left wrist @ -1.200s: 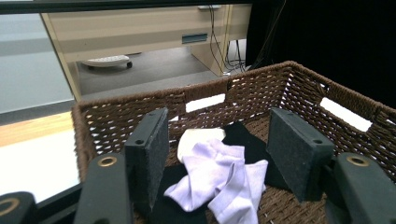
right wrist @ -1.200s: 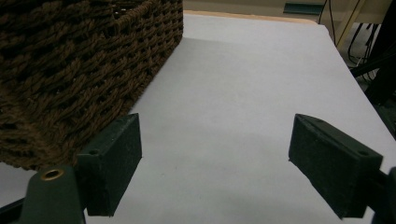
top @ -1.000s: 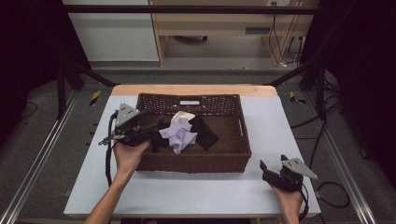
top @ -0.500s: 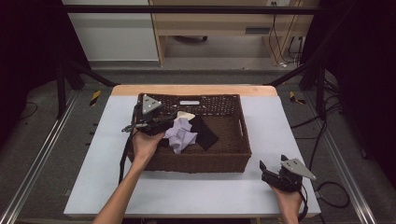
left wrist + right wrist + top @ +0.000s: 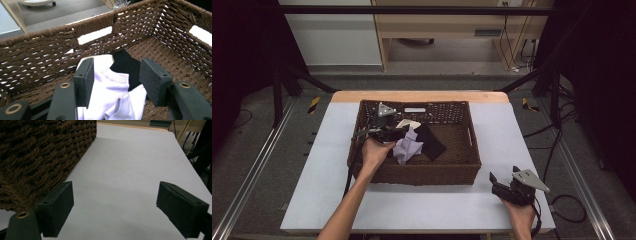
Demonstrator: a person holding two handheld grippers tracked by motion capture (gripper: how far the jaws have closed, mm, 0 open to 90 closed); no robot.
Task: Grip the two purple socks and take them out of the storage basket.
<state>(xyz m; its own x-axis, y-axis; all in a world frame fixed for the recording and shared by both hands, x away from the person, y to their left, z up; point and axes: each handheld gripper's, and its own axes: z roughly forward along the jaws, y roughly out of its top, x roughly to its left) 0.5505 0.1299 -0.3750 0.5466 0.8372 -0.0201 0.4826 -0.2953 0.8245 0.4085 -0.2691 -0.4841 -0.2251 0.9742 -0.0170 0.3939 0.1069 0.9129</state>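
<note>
A brown wicker basket (image 5: 462, 170) stands in the middle of the white table (image 5: 327, 150). Inside it lie a pale lilac cloth (image 5: 408, 146), a black cloth (image 5: 429, 141) and a cream cloth (image 5: 408, 123). My left gripper (image 5: 398, 132) hangs inside the basket's left half, open, just above the lilac cloth (image 5: 112, 90), which lies between and below its jaws with the black cloth (image 5: 126, 67) beyond. My right gripper (image 5: 495, 182) rests open near the table's front right corner, beside the basket wall (image 5: 37, 157), with bare table between its jaws.
The basket has handle slots in its far wall (image 5: 94, 35) and its right wall (image 5: 201, 33). Past the table's far edge is a wooden bench (image 5: 452, 30). Cables (image 5: 562, 205) trail on the floor at the right.
My left gripper has moved from outside the basket's left edge rightward and over its rim, down toward the lilac cloth. The right gripper has stayed put.
</note>
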